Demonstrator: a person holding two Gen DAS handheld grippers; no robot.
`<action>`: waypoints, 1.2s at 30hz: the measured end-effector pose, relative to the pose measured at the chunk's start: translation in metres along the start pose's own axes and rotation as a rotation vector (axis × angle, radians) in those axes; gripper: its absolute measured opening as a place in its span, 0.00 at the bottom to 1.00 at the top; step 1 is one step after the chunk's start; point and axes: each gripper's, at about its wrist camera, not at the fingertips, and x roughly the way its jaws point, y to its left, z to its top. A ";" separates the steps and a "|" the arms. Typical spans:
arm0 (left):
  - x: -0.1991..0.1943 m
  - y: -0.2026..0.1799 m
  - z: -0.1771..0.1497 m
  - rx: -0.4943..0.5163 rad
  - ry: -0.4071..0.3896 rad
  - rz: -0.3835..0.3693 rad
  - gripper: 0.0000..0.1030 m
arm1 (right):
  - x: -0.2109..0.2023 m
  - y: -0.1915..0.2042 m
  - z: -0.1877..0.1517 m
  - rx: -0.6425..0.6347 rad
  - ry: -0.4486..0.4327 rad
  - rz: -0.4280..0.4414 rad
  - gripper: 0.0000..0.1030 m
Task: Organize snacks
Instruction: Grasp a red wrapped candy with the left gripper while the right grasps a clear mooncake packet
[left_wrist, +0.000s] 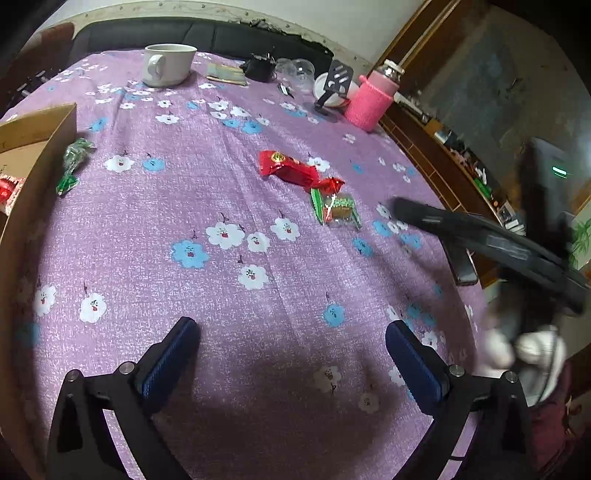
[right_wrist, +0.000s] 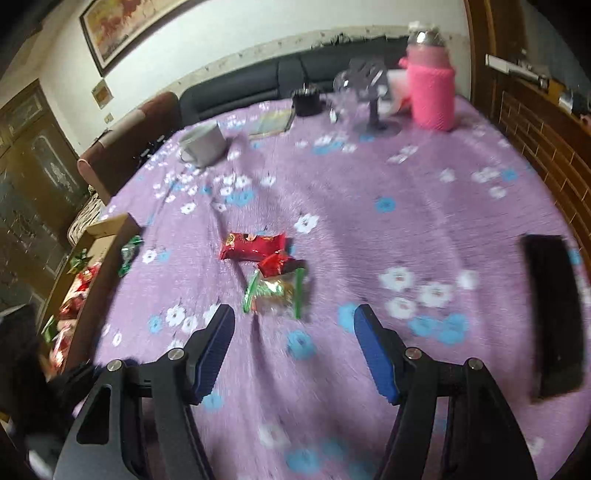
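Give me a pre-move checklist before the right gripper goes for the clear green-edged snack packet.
1. Right gripper open and holding nothing: ok.
2. Clear green-edged snack packet lies just ahead of the right gripper's fingers, nothing over it: ok.
3. Packet apart from its neighbours: not ok; the small red candy touches or overlaps its top edge, with the long red wrapper just behind.
4. Left gripper open, empty and well short of the snacks: ok.
5. Cardboard box open at the left table edge, snacks already inside: ok.
6. Green candy lying outside the box wall, not yet sorted: not ok.
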 end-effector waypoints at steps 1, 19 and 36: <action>0.000 -0.001 -0.001 0.006 -0.002 0.001 0.99 | 0.008 0.002 0.002 -0.002 0.003 -0.009 0.64; 0.021 -0.013 0.087 0.297 0.024 0.110 0.81 | 0.026 -0.018 0.015 0.072 -0.059 -0.005 0.28; 0.116 -0.046 0.127 0.548 0.130 0.167 0.19 | 0.024 -0.061 0.020 0.231 -0.044 0.055 0.28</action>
